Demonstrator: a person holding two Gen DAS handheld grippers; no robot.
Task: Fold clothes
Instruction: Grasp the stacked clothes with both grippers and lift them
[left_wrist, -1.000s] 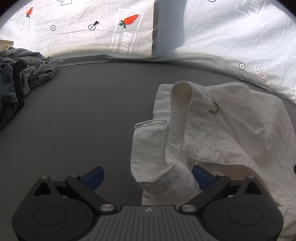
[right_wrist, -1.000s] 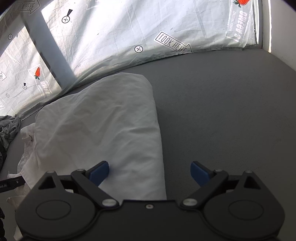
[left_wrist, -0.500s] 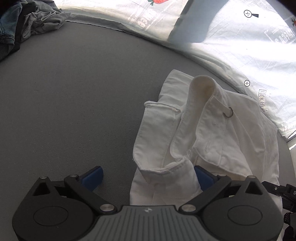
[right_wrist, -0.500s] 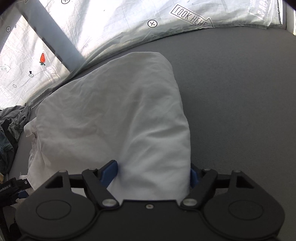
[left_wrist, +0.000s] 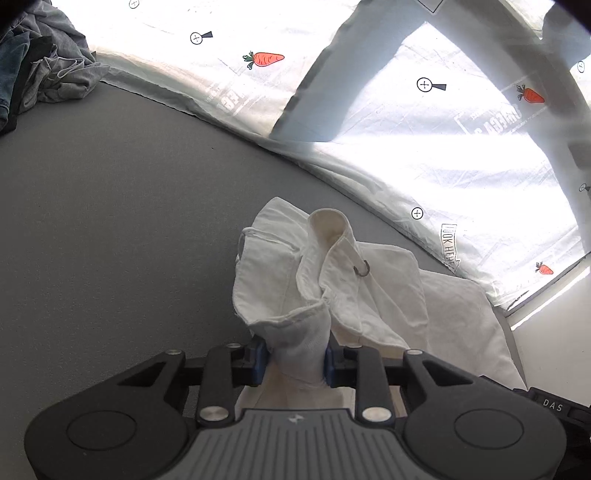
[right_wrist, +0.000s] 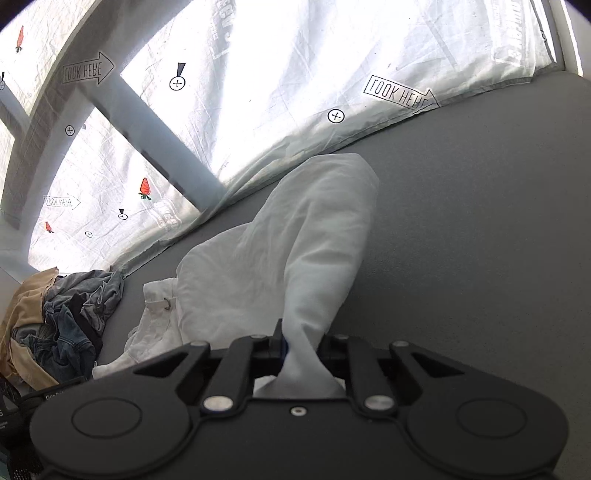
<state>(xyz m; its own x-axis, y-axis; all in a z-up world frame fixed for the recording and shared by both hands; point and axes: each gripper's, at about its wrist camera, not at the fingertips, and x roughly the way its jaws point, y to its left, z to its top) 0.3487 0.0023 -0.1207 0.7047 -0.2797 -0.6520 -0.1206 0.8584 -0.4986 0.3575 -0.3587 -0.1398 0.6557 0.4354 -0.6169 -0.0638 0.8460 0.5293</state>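
A white pair of trousers lies crumpled on the grey table. My left gripper is shut on its waistband end, next to a small metal ring. My right gripper is shut on the white leg end and holds that cloth lifted off the table. The waistband with the ring shows at the left of the right wrist view.
A pile of denim, grey and tan clothes sits at the table's left end; it also shows in the left wrist view. A white printed sheet hangs over the window along the table's far edge.
Both grippers have closed on the white trousers, the left on the waistband and the right on the leg end, and both have lifted the cloth upward.
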